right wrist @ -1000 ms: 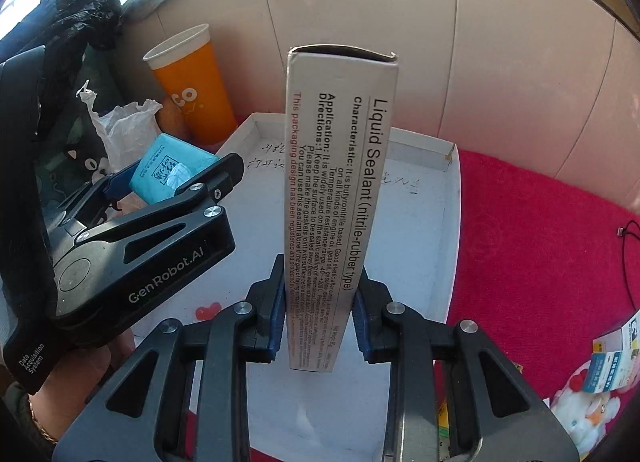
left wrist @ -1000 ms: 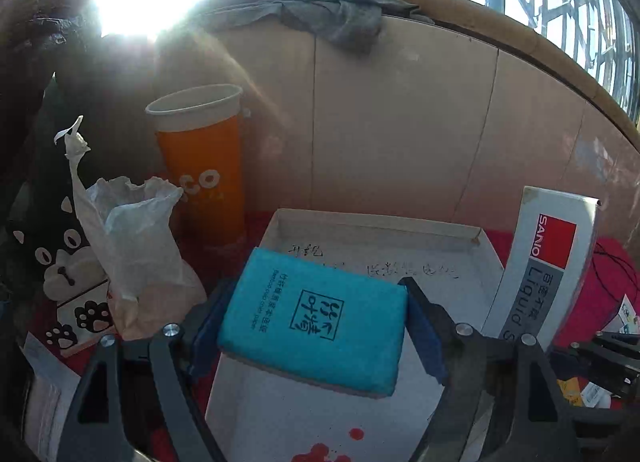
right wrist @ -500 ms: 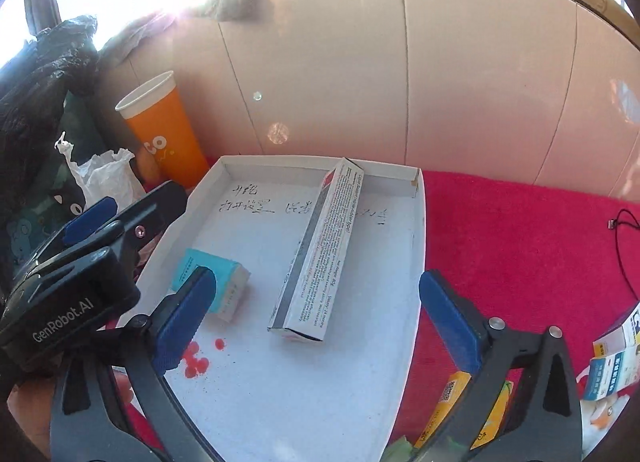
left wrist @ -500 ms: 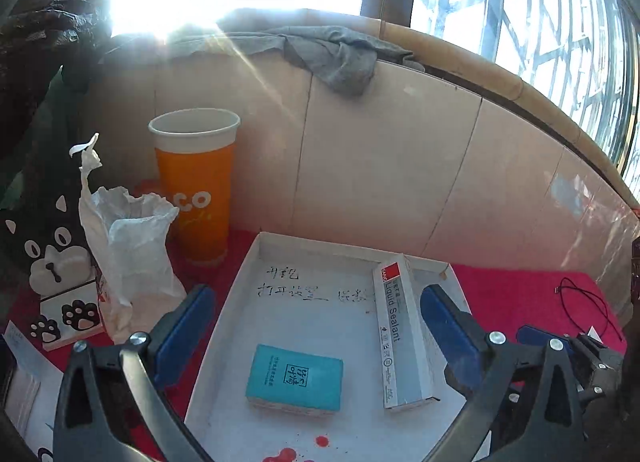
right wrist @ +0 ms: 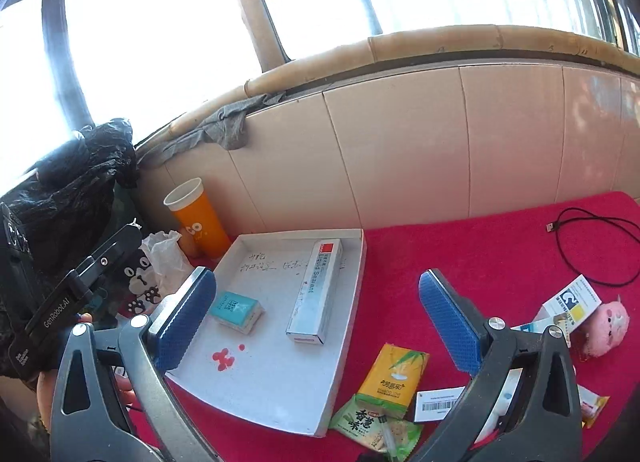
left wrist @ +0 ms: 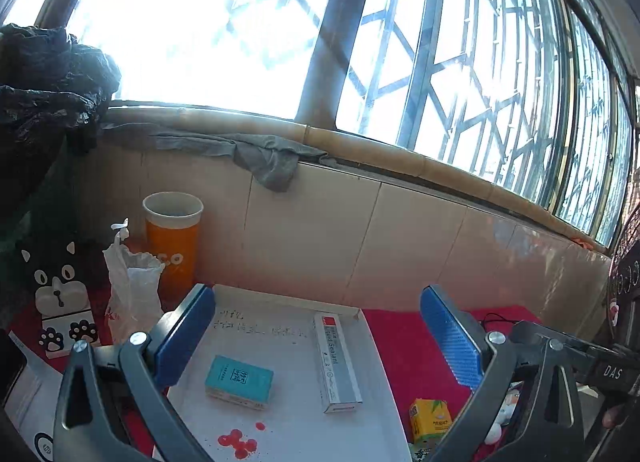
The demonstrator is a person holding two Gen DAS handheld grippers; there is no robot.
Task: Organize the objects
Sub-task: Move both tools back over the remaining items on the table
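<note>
- Grippers: the left gripper (left wrist: 316,336) and right gripper (right wrist: 314,320) both hang with jaws spread wide, nothing between them, above the near end of the white tray (right wrist: 352,302).
- Teal box (right wrist: 236,311) lies flat in the tray, left of the liquid sealant carton (right wrist: 316,290), apart from it.
- Yellow tissue pack (right wrist: 394,378) lies on the red cloth (right wrist: 480,246), right of the tray.
- Orange cup (right wrist: 198,222) stands beyond the tray's far left corner.

table (right wrist: 460,246): covered in red cloth | laid on it: white tray (right wrist: 352,302), orange cup (right wrist: 198,218), yellow packet (right wrist: 394,376), black cable (right wrist: 592,242)
</note>
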